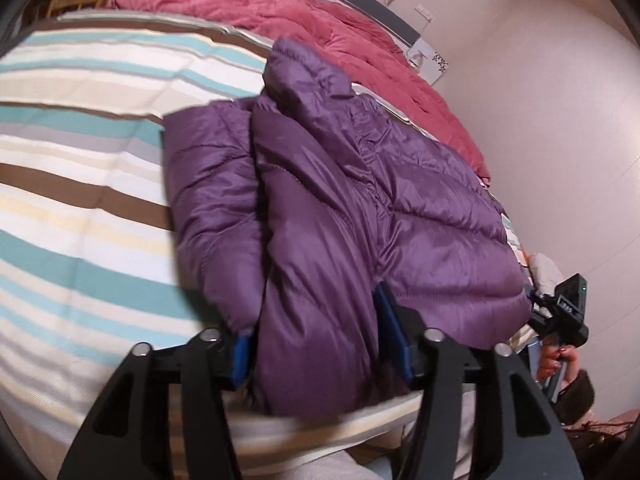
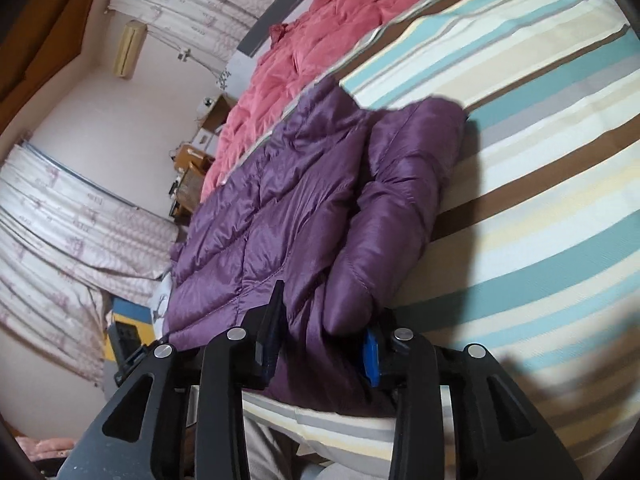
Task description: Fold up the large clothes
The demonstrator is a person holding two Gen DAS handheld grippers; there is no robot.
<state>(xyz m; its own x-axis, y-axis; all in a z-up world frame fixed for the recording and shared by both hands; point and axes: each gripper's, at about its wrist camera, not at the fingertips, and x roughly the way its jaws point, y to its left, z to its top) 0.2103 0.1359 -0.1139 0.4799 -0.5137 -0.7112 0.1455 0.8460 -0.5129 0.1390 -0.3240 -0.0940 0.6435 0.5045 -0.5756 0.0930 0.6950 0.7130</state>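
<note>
Left gripper [image 1: 322, 344] sits at the near hem of the purple down jacket [image 1: 340, 208], its blue pads [image 1: 242, 356] standing on either side of a thick bunch of the padded fabric; whether they press on it or have let go I cannot tell from this view. Right gripper [image 2: 320, 344] stands at the same near edge further along, with a fold of the jacket [image 2: 288, 208] between its pads [image 2: 372, 356], and here too the pictures do not settle whether the fabric is clamped or merely lying in the gap. Folded lengthwise, the jacket lies on a bed covered with a striped sheet [image 1: 80, 168] in teal, cream and brown bands, one sleeve laid along its body. Beyond it a pink quilt [image 1: 304, 20] is bunched along the far side of the bed. At the edge of the left wrist view, a hand [image 1: 560, 364] grips the handle of the other gripper
</note>
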